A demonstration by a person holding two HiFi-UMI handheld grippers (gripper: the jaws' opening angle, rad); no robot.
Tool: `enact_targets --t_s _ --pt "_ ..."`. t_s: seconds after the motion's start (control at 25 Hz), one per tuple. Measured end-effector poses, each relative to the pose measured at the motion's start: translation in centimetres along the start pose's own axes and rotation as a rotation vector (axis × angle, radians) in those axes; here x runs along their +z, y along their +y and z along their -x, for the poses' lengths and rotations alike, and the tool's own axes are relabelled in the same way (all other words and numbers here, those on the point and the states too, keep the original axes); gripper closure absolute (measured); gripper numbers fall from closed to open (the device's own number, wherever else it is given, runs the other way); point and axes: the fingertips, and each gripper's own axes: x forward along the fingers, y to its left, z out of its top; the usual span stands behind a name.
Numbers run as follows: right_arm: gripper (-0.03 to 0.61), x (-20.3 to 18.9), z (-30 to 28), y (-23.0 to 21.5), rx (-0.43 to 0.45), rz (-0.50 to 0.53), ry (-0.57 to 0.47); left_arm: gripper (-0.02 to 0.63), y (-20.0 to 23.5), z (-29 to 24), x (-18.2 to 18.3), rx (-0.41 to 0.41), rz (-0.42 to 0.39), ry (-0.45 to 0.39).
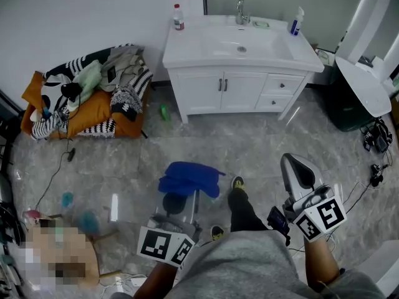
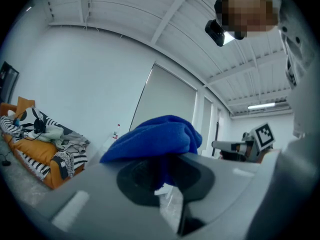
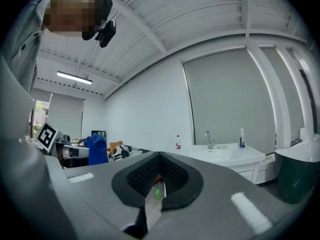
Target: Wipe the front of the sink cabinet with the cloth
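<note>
The white sink cabinet (image 1: 240, 86) stands against the far wall, with two doors and drawers on its front; it also shows in the right gripper view as the sink cabinet (image 3: 239, 160). A bunched blue cloth (image 1: 187, 178) hangs from my left gripper (image 1: 182, 198), well short of the cabinet. In the left gripper view the blue cloth (image 2: 155, 139) fills the jaws of my left gripper (image 2: 167, 176), which are shut on it. My right gripper (image 1: 291, 162) is held at the lower right, shut and empty. In its own view the right gripper (image 3: 157, 181) points towards the cabinet.
An orange couch (image 1: 84, 108) piled with clothes sits at the left. A green item (image 1: 164, 111) lies on the floor by the cabinet's left leg. A dark bin (image 1: 344, 108) and cables (image 1: 376, 139) are at the right. A bottle (image 1: 179, 17) and a spray bottle (image 1: 296, 22) stand on the countertop.
</note>
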Motion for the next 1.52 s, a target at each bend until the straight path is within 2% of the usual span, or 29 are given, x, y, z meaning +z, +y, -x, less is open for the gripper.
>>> enact_targets --t_s 0.4,0.6,1.16,1.52 --pt "0.58 -0.9 -7.0 -8.3 -0.012 -0.011 0.044 0.566 1.4 -9.8 -1.2 0.007 0.038 0.056" --pt "0.579 -0.7 -10.2 -13.1 -0.03 -0.03 0.057 0.566 2.4 -14.8 -0.5 0.028 0.042 0.054" --pt "0.58 0.5 -16.1 -22.1 -0.035 -0.07 0.058 0.566 4.5 -24.0 0.8 0.099 0.018 0.085" --pt "0.579 -0.2 -19.7 -26.5 -0.022 -0.086 0.068 0.566 5.3 -29.2 0.8 0.132 0.023 0.098"
